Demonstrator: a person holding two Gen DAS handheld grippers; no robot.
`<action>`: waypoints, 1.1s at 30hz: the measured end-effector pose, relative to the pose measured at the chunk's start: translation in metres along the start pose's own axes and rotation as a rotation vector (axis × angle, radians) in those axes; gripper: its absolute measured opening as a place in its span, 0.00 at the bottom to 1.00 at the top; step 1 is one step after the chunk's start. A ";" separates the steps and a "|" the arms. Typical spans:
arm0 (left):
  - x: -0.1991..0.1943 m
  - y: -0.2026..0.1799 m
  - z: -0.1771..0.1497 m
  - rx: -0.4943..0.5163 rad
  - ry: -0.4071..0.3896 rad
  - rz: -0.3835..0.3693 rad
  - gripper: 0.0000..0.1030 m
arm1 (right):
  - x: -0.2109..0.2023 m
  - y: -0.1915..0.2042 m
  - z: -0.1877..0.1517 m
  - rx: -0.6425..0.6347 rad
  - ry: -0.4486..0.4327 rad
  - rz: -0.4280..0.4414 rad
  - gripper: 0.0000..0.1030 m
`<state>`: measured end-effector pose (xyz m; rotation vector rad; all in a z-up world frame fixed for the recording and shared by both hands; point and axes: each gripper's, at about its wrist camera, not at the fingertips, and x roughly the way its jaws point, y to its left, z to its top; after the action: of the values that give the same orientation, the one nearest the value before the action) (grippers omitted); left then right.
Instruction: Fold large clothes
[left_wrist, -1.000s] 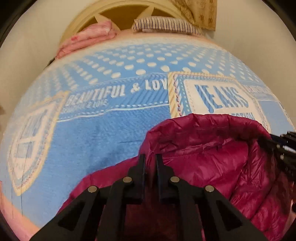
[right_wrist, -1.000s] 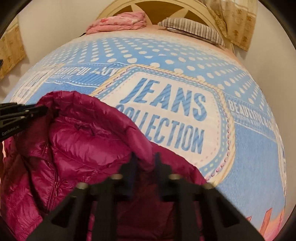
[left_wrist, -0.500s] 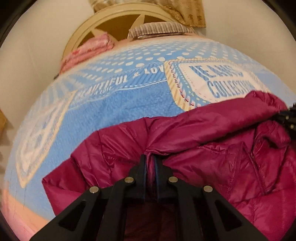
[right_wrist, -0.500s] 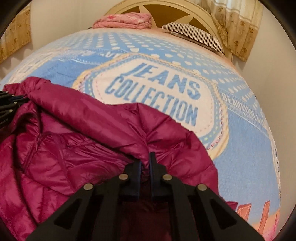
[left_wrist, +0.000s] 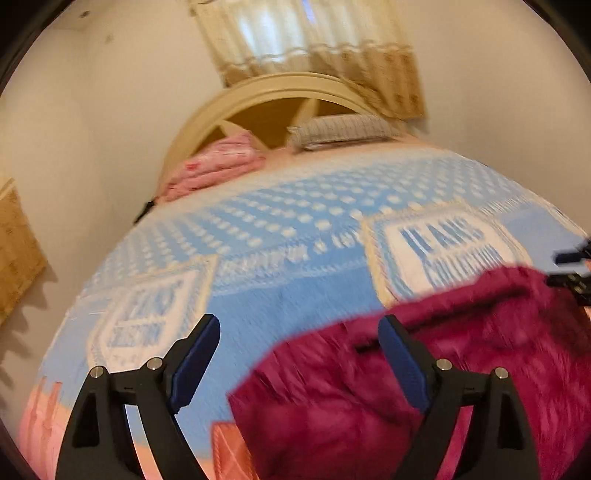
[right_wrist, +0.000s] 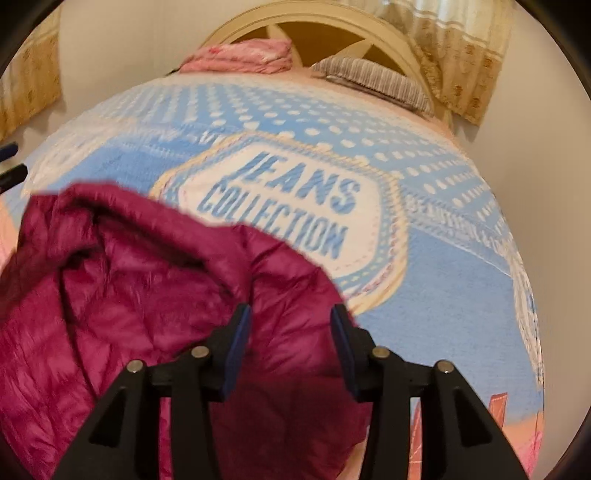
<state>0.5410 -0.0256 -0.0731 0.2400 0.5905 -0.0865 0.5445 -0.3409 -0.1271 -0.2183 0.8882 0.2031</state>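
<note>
One large blue blanket with the print "JEANS COLLECTION" covers the bed. On its near part we see the magenta down jacket, crumpled and touching the blanket. At the far end of the blanket lie a striped pillow and a folded pink quilt. Our left gripper is spread wide above the jacket's edge, holding nothing. Our right gripper is also spread, above the jacket.
</note>
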 end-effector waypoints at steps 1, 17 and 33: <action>0.009 -0.001 0.007 -0.016 0.012 0.022 0.85 | -0.001 -0.004 0.009 0.058 -0.015 0.013 0.45; 0.114 -0.052 -0.042 -0.068 0.257 0.051 0.86 | 0.078 0.070 0.033 0.218 0.050 0.130 0.61; 0.123 -0.062 -0.051 -0.047 0.266 0.084 0.90 | 0.087 0.078 0.016 0.153 -0.023 0.054 0.62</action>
<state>0.6062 -0.0748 -0.1950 0.2322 0.8451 0.0408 0.5888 -0.2544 -0.1935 -0.0497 0.8827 0.1863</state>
